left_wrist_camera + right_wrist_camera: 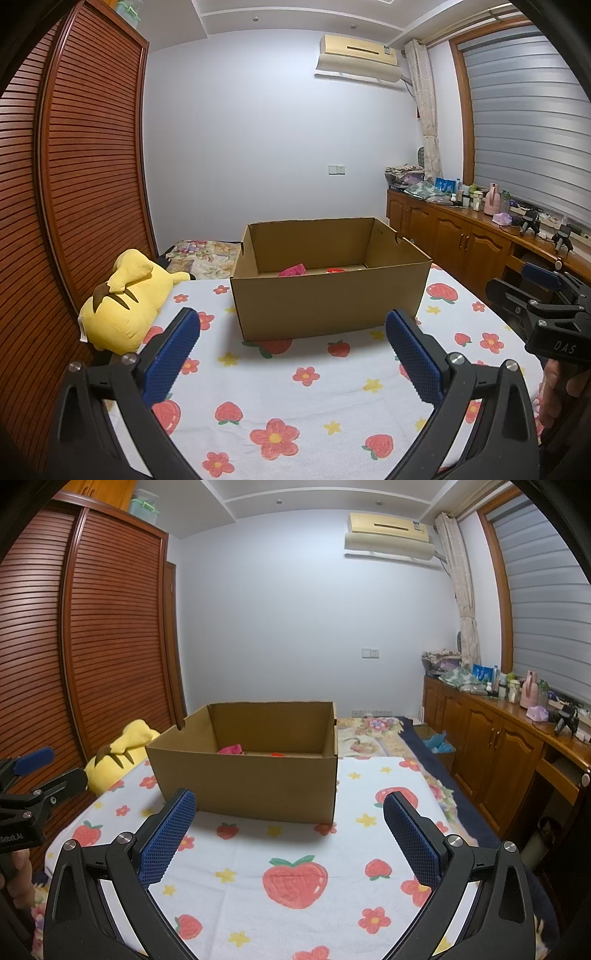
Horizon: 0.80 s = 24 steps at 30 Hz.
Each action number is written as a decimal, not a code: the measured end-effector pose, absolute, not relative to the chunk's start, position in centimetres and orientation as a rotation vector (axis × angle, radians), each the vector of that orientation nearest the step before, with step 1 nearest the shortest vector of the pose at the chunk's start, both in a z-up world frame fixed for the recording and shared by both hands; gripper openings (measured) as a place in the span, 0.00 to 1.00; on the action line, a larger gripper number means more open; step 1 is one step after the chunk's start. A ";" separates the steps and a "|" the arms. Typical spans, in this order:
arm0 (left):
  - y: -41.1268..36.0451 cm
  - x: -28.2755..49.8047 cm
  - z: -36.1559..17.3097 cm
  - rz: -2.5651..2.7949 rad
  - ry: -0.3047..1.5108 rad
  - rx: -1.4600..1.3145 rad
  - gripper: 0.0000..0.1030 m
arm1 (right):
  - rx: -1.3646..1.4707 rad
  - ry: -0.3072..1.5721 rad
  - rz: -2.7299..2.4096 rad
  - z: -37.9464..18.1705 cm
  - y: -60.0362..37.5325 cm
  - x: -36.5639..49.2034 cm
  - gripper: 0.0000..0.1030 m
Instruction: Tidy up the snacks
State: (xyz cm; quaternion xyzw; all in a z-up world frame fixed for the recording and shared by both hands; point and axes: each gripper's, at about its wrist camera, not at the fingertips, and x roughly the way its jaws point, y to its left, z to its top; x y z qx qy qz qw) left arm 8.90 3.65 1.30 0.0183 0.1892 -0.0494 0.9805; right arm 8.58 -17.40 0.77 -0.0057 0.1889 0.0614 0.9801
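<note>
An open cardboard box [325,295] stands on the strawberry-print sheet; it also shows in the right wrist view [251,775]. Inside lie a pink snack packet [292,270] [231,749] and a red packet [335,270] [277,754], mostly hidden by the box wall. My left gripper [293,325] is open and empty, held short of the box's near wall. My right gripper [290,805] is open and empty, also short of the box. Each gripper shows at the edge of the other's view, the right gripper [532,291] and the left gripper [33,771].
A yellow plush toy [123,302] lies left of the box by the slatted wardrobe [74,184]. A wooden cabinet [498,746] with bottles and clutter runs along the right wall. A floral quilt [369,734] lies behind the box.
</note>
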 end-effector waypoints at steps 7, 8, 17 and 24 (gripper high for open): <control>3.7 8.9 1.5 -0.097 0.380 0.036 0.98 | -0.012 0.379 0.122 0.7 -17.4 8.6 1.00; 3.7 8.9 1.5 -0.097 0.381 0.036 0.98 | -0.012 0.379 0.121 0.7 -17.4 8.6 1.00; 3.7 8.9 1.5 -0.096 0.380 0.035 0.98 | -0.012 0.379 0.122 0.7 -17.4 8.6 1.00; 3.8 8.9 1.4 -0.094 0.377 0.033 0.98 | -0.012 0.379 0.122 0.7 -17.4 8.6 1.00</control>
